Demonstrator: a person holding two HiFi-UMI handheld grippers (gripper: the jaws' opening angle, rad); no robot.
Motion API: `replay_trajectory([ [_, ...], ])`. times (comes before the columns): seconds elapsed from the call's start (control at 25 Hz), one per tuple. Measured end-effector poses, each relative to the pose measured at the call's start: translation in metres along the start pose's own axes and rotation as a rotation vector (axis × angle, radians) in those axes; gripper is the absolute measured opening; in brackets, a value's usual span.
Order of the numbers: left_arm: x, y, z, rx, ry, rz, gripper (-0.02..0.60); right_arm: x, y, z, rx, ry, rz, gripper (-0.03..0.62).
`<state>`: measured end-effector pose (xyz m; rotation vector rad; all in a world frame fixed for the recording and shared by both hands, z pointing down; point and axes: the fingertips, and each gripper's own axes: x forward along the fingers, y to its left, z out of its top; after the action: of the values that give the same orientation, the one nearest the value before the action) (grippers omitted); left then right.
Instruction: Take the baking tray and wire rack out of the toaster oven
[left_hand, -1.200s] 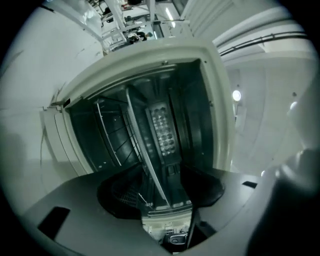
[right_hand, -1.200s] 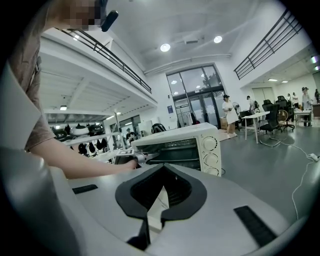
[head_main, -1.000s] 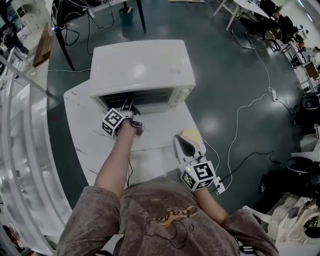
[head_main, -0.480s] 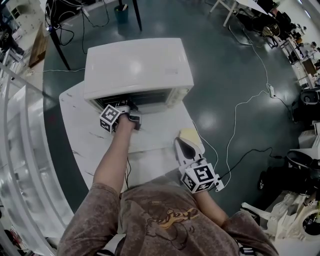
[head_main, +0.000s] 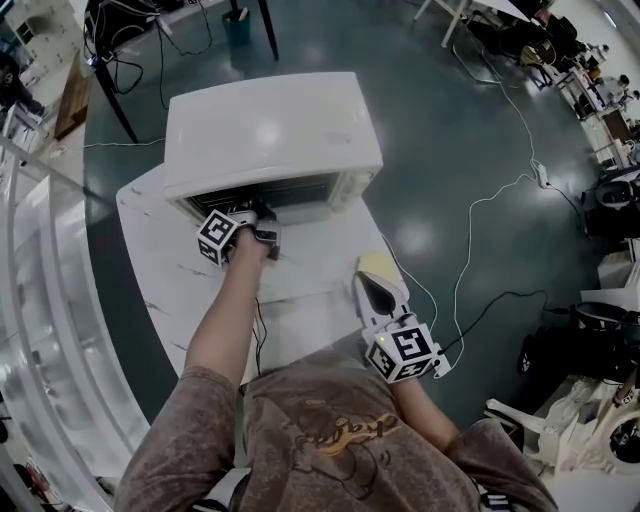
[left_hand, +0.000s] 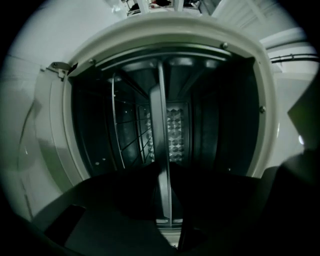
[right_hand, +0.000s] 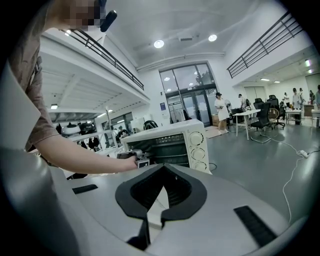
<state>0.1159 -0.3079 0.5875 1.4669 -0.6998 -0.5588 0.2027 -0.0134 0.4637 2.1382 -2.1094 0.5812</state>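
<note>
Since a second ago the left gripper (left_hand: 163, 167) has moved a little closer to the open mouth of the toaster oven (head_main: 270, 130), and its jaws have just been closing. Seen from the head view, this white oven sits on a pale marbled tabletop (head_main: 170, 260), its front facing the person. The person's bare left arm (head_main: 230, 310) reaches across the tabletop to the opening.

From the left gripper view, rolled on its side, the dark oven cavity fills the picture. The baking tray (left_hand: 161, 115) is inside the oven, seen edge-on as a thin pale strip down the middle. Its near edge runs between the two dark jaws. They seem to press on it from both sides, though the view is too dark to be sure of contact. The wire rack (left_hand: 125, 135) is also inside the oven, just left of the tray in this view, its grid faintly visible.

The right gripper (right_hand: 164, 169) hangs near the person's body, above the near edge of the tabletop, well apart from the oven and pointed towards it. Its jaws are together with nothing between them. Past them, the oven's three round dials (right_hand: 197, 145) show on its right front.
</note>
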Motion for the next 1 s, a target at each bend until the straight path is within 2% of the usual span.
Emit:
replay_trajectory([
  [0.44,-0.04,0.004,-0.016,-0.019,-0.008,0.006,0.074,-0.016,-0.007,0.003,0.021,-0.049,-0.015,-0.006],
  [1.0,-0.084,0.008,-0.038,-0.044,-0.036,0.007,0.069,-0.011,0.0,0.005,-0.002,-0.047,0.058,-0.006],
])
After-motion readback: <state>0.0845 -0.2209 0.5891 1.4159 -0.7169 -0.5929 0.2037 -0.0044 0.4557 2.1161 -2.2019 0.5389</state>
